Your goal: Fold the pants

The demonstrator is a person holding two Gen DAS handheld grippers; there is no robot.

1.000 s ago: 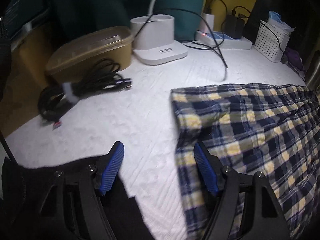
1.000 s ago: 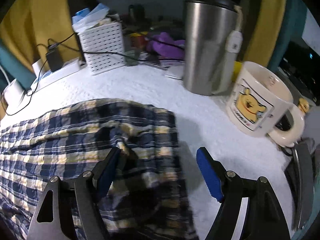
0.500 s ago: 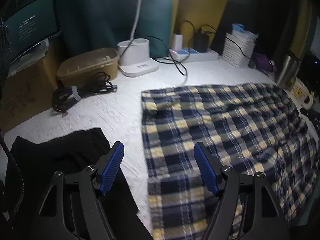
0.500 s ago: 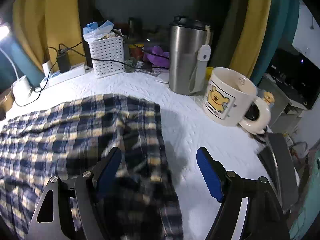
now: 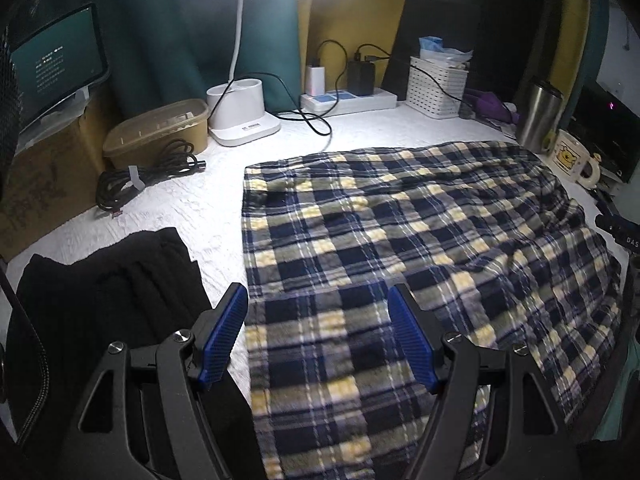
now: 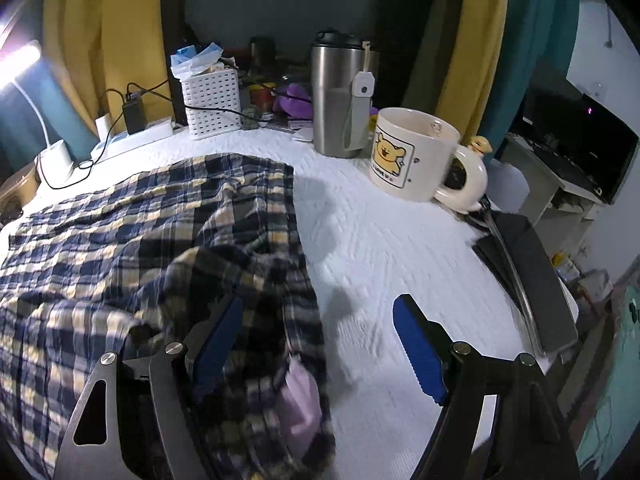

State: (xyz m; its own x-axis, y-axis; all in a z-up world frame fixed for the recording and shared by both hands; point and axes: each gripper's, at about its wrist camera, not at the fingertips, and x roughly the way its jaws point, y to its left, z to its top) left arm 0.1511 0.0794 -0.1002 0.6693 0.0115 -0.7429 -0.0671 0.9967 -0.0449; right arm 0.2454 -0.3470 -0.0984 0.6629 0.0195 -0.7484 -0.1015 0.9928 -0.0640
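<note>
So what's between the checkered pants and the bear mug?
Just bare white cloth, seen in the right wrist view. The pants end short of the mug, and nothing sits in that gap, only a shadow.

White basket (image 5: 437, 88) at worktop (image 5: 192, 204) back. Left of basket: power strip (image 5: 348, 100), lamp base (image 5: 244, 118), tan tub (image 5: 160, 130), cable coil (image 5: 140, 174). Right of basket: steel tumbler (image 6: 340, 96), bear mug (image 6: 416, 154). Black cloth (image 5: 104, 292) far left, near edge.
</note>
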